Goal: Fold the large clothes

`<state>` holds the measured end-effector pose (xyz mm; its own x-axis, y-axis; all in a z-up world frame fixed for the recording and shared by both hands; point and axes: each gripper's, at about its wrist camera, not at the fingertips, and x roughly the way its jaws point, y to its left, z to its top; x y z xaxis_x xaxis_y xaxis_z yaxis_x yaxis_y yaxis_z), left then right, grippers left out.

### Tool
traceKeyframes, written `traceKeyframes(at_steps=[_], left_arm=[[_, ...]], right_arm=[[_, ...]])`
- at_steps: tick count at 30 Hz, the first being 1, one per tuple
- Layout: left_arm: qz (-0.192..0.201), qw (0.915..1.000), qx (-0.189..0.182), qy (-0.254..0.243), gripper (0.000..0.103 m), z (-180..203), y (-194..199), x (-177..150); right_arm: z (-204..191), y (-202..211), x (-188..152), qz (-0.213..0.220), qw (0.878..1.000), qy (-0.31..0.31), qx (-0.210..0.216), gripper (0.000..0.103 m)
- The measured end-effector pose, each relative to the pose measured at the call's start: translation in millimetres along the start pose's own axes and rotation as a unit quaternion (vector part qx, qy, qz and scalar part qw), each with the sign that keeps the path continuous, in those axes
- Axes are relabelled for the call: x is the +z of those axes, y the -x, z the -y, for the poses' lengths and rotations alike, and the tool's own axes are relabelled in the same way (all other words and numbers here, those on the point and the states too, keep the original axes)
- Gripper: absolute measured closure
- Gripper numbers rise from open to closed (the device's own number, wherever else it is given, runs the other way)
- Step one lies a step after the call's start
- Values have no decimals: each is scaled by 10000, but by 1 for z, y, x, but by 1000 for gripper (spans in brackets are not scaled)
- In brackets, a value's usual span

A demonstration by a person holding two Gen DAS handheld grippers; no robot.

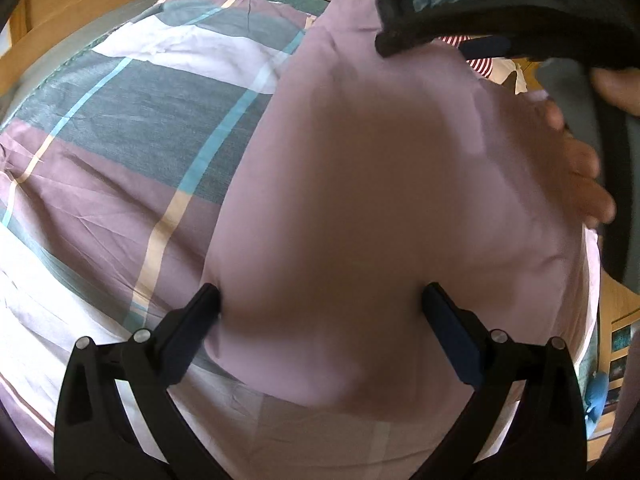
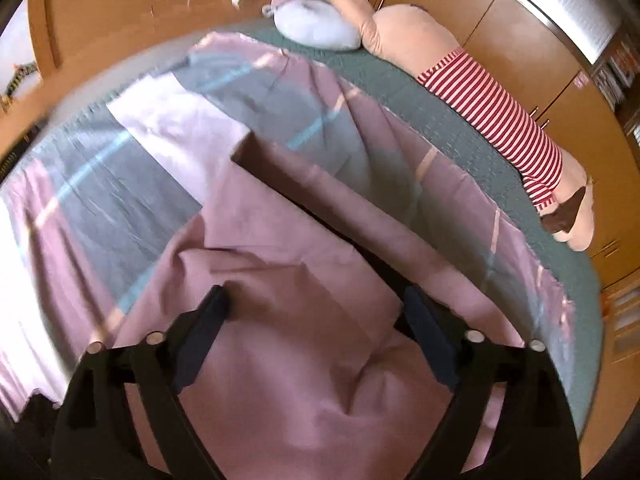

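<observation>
I observe the mauve cloth (image 1: 360, 184) lying over the patchwork bedspread (image 1: 132, 128), reaching toward the bed's far edge. My left gripper (image 1: 320, 300) stands with its jaws spread wide, cloth bulging between them; whether the pads press, I cannot tell. My right gripper (image 2: 316, 304) has its jaws apart over bunched cloth; grip undetermined.

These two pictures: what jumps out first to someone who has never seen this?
A big mauve cloth fills the middle, bunched between the black fingers of the left gripper over a patchwork bedspread. At the bed's far edge lies a soft toy in red-and-white stripes beside a pale blue cushion.
</observation>
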<state>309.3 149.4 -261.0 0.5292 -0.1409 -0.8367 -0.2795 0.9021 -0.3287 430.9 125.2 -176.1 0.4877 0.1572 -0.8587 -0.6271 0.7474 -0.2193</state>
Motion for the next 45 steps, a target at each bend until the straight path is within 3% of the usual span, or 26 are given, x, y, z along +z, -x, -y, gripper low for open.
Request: traceKeyframes(at_steps=[2, 3, 11, 13, 15, 16, 17, 18, 19, 20, 22, 23, 25, 27, 29, 31, 36, 45], left_arm=[[-19, 10000, -20, 33, 2, -2, -1, 2], [-15, 10000, -20, 24, 2, -2, -2, 1], [74, 9997, 149, -154, 2, 7, -3, 0], [84, 9997, 173, -163, 2, 8, -3, -1], [72, 9998, 147, -135, 2, 8, -2, 1], [72, 9998, 138, -119, 2, 7, -3, 1], [79, 9998, 132, -107, 2, 6, -3, 1], [86, 9998, 134, -111, 2, 6, -4, 1], [89, 9998, 137, -115, 2, 6, -4, 1], [89, 9998, 138, -113, 2, 5, -4, 1], [87, 9998, 135, -109, 2, 5, -5, 1], [85, 9998, 129, -104, 2, 5, -5, 1], [86, 9998, 124, -90, 2, 4, -5, 1], [98, 9998, 137, -82, 2, 4, -5, 1], [117, 9998, 161, -90, 2, 5, -5, 0], [153, 9997, 181, -107, 2, 5, -5, 0], [314, 9989, 235, -269, 2, 10, -1, 1], [354, 9980, 357, -374, 2, 13, -1, 0]], right_arm=[[5, -6, 5, -130, 9998, -171, -16, 88], [6, -4, 4, -62, 9997, -228, 9, 92], [17, 5, 28, 983, 9891, -771, -779, 103], [24, -7, 28, 769, 9910, -855, -679, 103], [26, 6, 19, 1025, 9887, -955, -524, 103], [31, 18, 15, 1241, 9859, -1041, -427, 99], [37, 37, 5, 1513, 9801, -1233, -359, 79], [43, 55, -5, 1701, 9749, -1410, -290, 43], [48, 71, -15, 1852, 9705, -1526, -229, 29], [51, 82, -23, 1973, 9674, -1574, -189, 23], [57, 104, -46, 2079, 9649, -1591, -202, 24], [61, 112, -59, 2029, 9656, -1611, -222, 25], [70, 115, -85, 1937, 9643, -1807, -35, 42], [79, 99, -110, 1550, 9648, -2106, 264, 61], [80, 74, -120, 1147, 9715, -2048, 319, 69], [87, 47, -124, 864, 9740, -2089, 118, 70], [118, 1, -112, 660, 9587, -2760, 189, 80], [122, -12, -96, 747, 9612, -2651, -130, 80]])
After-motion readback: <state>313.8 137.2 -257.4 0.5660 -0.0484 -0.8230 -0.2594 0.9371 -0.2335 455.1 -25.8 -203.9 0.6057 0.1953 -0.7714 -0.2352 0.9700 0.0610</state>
